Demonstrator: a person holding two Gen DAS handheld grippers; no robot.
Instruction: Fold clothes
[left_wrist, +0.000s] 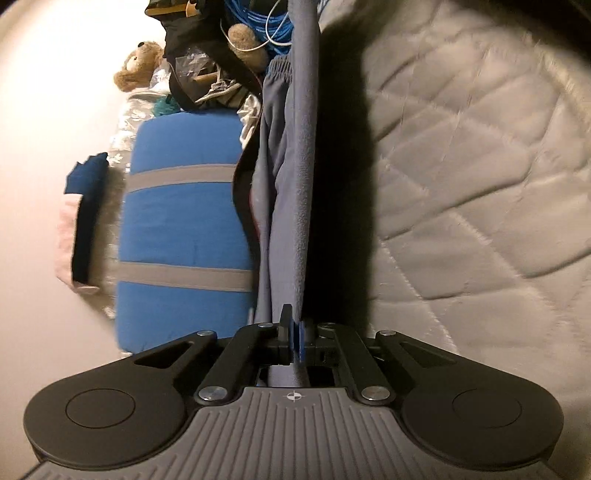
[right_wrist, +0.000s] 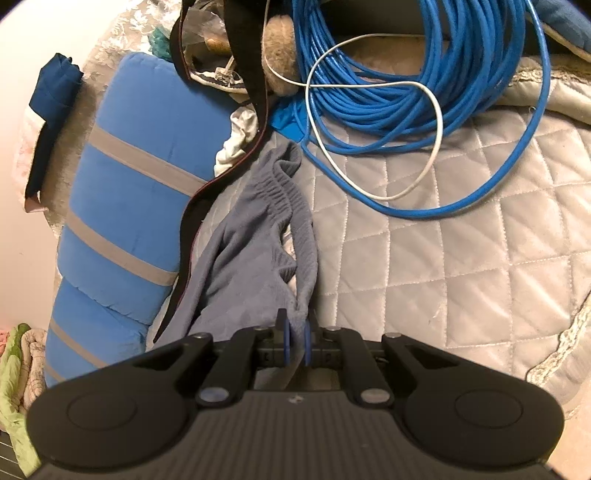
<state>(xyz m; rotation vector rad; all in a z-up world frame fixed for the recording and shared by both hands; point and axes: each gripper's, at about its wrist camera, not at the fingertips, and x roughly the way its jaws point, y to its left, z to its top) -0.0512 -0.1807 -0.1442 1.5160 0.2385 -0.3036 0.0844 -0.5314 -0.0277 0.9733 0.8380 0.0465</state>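
Observation:
A grey-blue garment with an elastic waistband (right_wrist: 258, 243) lies bunched on the quilted bed cover (right_wrist: 461, 240). My right gripper (right_wrist: 295, 338) is shut on its near edge, and the cloth runs away from the jaws toward the waistband. In the left wrist view the same garment (left_wrist: 291, 177) hangs stretched in a narrow band straight ahead. My left gripper (left_wrist: 294, 332) is shut on it, with cloth pinched between the blue pads. A dark shadow falls beside it on the quilt.
A blue cushion with grey stripes (right_wrist: 122, 199) lies left of the garment, also in the left wrist view (left_wrist: 184, 229). A coil of blue cable (right_wrist: 424, 81) with a white cord lies behind. A teddy bear (left_wrist: 136, 64), a dark bag and folded navy cloth (left_wrist: 86, 206) sit at the far left.

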